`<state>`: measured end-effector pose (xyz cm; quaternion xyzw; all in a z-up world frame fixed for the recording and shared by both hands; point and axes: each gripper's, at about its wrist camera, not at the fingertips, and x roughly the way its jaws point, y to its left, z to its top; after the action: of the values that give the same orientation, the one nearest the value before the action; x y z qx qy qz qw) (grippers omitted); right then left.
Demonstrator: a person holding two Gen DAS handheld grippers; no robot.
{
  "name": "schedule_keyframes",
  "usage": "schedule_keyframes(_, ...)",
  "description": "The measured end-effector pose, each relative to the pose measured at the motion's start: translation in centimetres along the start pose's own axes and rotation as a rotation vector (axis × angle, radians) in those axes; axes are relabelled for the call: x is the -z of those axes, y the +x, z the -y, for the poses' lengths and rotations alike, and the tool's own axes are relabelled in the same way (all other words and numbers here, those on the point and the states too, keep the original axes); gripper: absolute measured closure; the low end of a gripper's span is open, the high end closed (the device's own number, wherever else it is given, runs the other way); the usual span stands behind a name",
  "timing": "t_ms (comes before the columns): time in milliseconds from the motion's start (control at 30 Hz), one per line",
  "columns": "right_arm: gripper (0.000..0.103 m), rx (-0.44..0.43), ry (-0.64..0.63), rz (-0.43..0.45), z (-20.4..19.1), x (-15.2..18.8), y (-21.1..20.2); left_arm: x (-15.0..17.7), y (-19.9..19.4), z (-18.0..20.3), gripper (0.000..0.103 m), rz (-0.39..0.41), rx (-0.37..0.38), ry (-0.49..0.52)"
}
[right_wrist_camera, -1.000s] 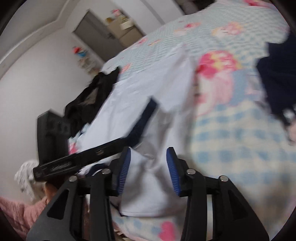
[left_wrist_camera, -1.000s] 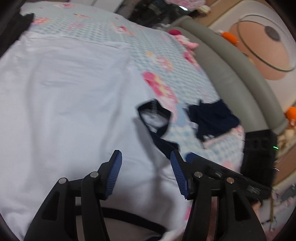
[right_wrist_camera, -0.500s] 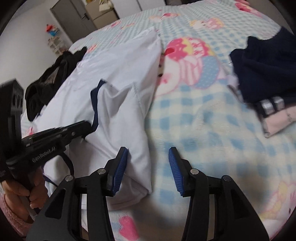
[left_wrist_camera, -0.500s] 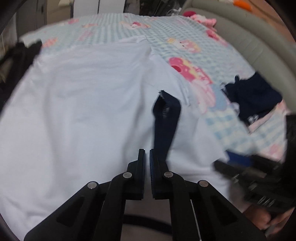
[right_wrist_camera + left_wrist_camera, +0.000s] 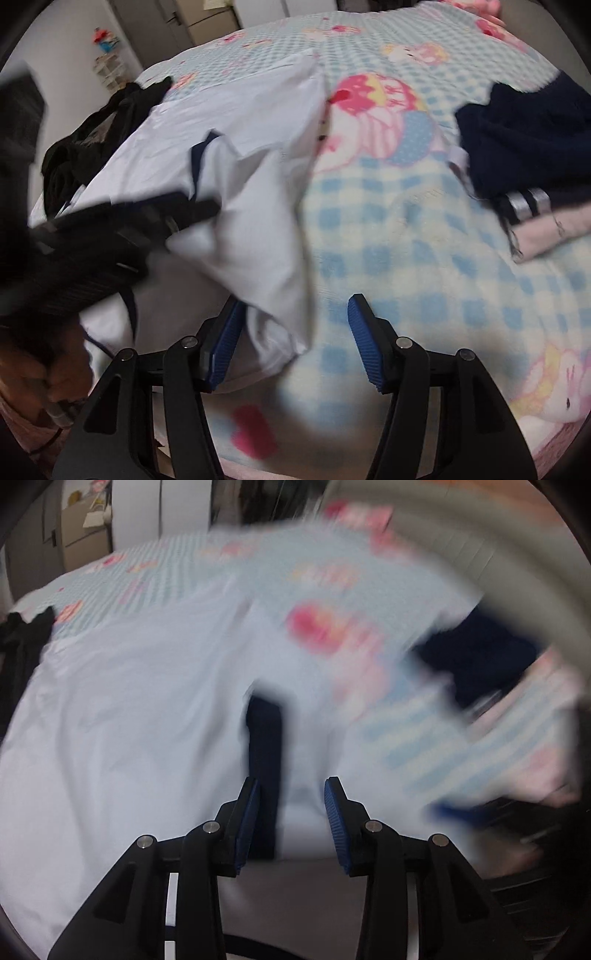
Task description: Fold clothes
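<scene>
In the left wrist view, which is badly blurred on the right, the left claw (image 5: 291, 812) stands wide open and holds nothing, low over the near part of a white shirt (image 5: 129, 709) spread flat across the bed (image 5: 177, 568). A navy band (image 5: 265, 753) of the shirt (trim on a sleeve or collar, I cannot tell which) runs from the middle of the cloth toward the claw's left pad. The cloth looks thin, light and limp, so it should drape and crease wherever it is lifted; the firmer navy edge or a seam corner seems the surest place to take hold. In the right wrist view the right claw (image 5: 295, 339) is also wide open and empty, with the shirt's (image 5: 240, 110) near right corner lying bunched between its fingers, closer to the left pad. The left claw (image 5: 155, 218) appears here as a dark blur touching a raised fold of the shirt. The bed's (image 5: 406, 236) fleecy blue-checked blanket with pink cartoon prints looks soft and grippy. A black garment (image 5: 92, 140) lies far left, folded dark clothes (image 5: 524, 147) far right, and a door and cabinets stand beyond.
</scene>
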<state>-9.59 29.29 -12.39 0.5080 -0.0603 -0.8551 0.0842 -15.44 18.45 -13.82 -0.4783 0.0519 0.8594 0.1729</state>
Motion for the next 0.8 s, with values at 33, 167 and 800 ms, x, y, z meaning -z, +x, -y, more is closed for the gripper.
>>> schedule_keyframes(33,0.043,0.02,0.014,-0.001,0.3,0.4,-0.2,0.3,0.9,0.0,0.063,-0.047,-0.048,0.01)
schedule_keyframes(167,0.039,0.053,0.033,0.014,1.1,1.1,-1.1,0.5,-1.3,-0.8,0.063,-0.005,-0.044,-0.013)
schedule_keyframes(800,0.04,-0.052,0.179,0.133,3.7,-1.7,-2.4,0.8,-3.8,-2.1,0.053,0.094,0.009,-0.067)
